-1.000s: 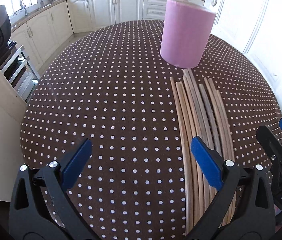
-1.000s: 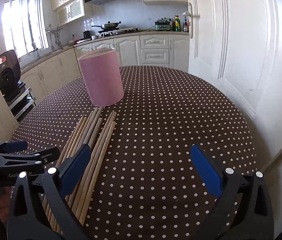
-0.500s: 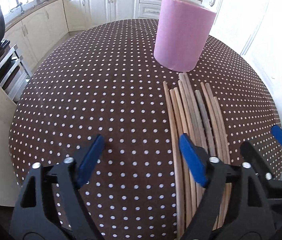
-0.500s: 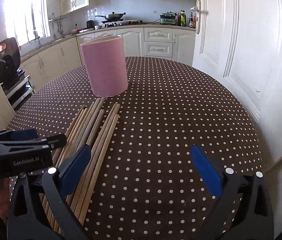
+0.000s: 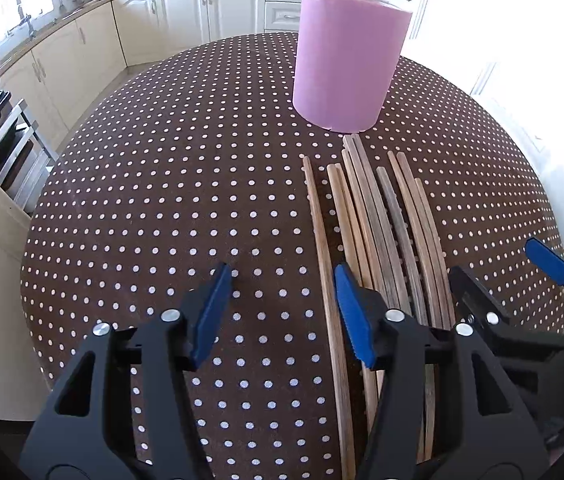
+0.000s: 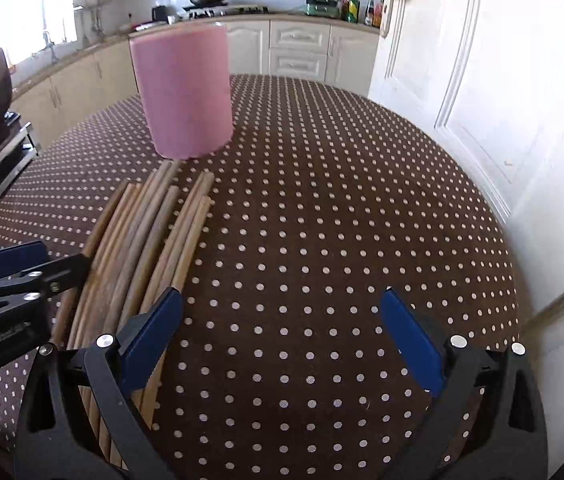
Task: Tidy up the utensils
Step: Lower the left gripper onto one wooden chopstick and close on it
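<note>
Several wooden chopsticks [image 5: 377,220] lie side by side on the brown dotted tablecloth, pointing at a tall pink cylinder holder [image 5: 345,56] that stands upright just beyond their far tips. The chopsticks [image 6: 154,248] and the holder [image 6: 184,92] also show in the right wrist view. My left gripper [image 5: 282,312] is open and empty, low over the near ends of the leftmost chopsticks. My right gripper [image 6: 282,340] is open and empty, over bare cloth just right of the chopsticks; it also shows in the left wrist view [image 5: 509,276].
The round table [image 5: 142,200] drops off at its edge on all sides. Kitchen cabinets [image 5: 186,8] run along the back wall. A white door [image 6: 481,60] stands to the right. A metal rack [image 5: 6,148] with a black appliance stands at the left.
My left gripper has moved forward and lower toward the chopsticks, and its jaws have narrowed. My right gripper has moved slightly forward; its jaws stay wide open.
</note>
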A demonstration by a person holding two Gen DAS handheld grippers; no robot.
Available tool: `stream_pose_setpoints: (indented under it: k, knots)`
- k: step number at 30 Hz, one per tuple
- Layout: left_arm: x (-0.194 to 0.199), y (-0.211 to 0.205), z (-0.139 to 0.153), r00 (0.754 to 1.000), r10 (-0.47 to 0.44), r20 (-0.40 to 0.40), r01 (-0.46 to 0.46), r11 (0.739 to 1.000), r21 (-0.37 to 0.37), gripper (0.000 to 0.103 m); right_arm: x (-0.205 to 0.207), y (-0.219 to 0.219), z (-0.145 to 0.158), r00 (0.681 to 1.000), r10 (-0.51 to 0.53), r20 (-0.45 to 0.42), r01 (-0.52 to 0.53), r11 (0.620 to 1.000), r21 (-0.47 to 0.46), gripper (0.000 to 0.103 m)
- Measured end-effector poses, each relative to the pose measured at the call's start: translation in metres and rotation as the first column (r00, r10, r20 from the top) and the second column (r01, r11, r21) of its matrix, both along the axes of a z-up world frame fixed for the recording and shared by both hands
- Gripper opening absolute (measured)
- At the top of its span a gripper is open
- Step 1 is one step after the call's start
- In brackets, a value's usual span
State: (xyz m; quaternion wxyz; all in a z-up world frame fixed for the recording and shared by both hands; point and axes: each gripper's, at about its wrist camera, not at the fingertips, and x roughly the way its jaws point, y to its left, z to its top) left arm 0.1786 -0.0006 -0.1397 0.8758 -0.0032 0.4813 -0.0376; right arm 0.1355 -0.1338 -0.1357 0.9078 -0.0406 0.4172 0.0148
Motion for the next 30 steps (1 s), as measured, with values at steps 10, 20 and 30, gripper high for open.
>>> stream_pose_setpoints:
  k: [10, 20, 30]
  knots:
    - [-0.02, 0.015, -0.001, 0.999, -0.015, 0.033, 0.016, 1.0, -0.014, 0.033, -0.007, 0.007, 0.004, 0.999, 0.015, 0.039, -0.014, 1.0, -0.015, 0.095]
    - [-0.028, 0.046, -0.002, 0.997, -0.04, 0.063, 0.047, 0.992, -0.119, 0.009, -0.011, 0.004, 0.002, 1.0, 0.001, 0.027, -0.001, 1.0, 0.0, 0.055]
    - [-0.044, 0.051, -0.001, 0.997, -0.042, 0.066, 0.047, 0.995, -0.086, 0.008, -0.01, 0.007, 0.007, 0.999, 0.04, 0.009, -0.041, 0.998, 0.05, 0.056]
